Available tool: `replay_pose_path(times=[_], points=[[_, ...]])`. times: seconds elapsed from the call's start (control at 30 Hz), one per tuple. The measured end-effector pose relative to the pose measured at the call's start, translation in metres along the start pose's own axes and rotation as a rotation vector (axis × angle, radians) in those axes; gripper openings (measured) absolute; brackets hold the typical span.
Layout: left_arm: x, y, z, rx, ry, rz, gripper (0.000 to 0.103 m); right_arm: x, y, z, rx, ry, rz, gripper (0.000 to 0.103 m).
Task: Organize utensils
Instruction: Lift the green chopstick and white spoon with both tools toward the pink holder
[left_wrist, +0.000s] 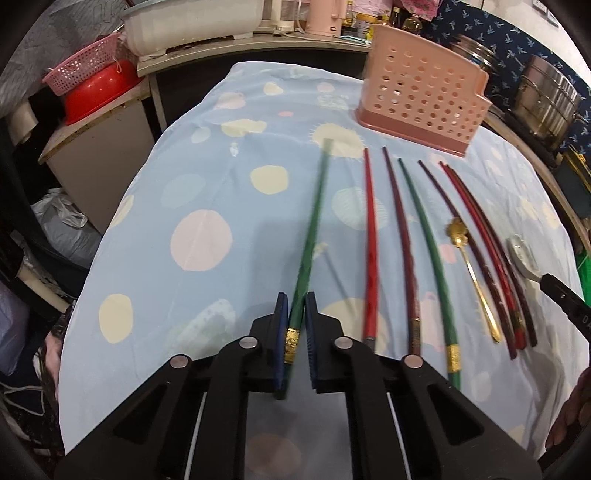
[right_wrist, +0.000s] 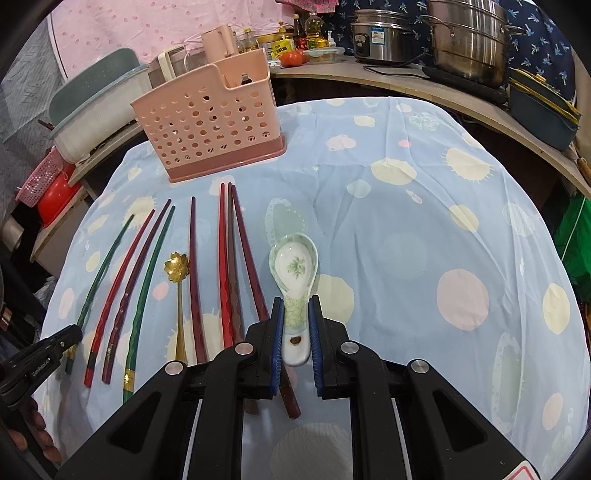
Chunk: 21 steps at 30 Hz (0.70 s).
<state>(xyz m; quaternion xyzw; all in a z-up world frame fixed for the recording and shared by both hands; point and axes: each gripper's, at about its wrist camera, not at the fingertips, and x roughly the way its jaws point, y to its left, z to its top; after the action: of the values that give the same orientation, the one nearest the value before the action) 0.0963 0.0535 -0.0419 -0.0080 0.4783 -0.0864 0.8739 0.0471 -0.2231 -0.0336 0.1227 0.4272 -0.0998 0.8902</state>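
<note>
On the left wrist view, my left gripper (left_wrist: 296, 325) clenched a slim green chopstick (left_wrist: 310, 236) near its gold band, tip raised over the dotted cloth (left_wrist: 192, 192). On the right wrist view, my right gripper (right_wrist: 295, 328) clasped the glossy ceramic spoon (right_wrist: 294, 273) by its handle, flat on the table, beside faceted red chopsticks (right_wrist: 225, 280); the perforated pink holder (right_wrist: 210, 122) stood behind.

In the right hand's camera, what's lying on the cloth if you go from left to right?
Green chopstick → red chopstick → gold flower spoon → ceramic spoon between the right gripper fingers.
</note>
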Motion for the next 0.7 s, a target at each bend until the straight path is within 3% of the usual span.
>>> replay_pose_path(times=[0.7], points=[[-0.083, -0.024, 0.007, 0.037, -0.133, -0.065, 0.007, -0.064, -0.014, 0.002, 0.036, -0.094, 0.02, 0.01]])
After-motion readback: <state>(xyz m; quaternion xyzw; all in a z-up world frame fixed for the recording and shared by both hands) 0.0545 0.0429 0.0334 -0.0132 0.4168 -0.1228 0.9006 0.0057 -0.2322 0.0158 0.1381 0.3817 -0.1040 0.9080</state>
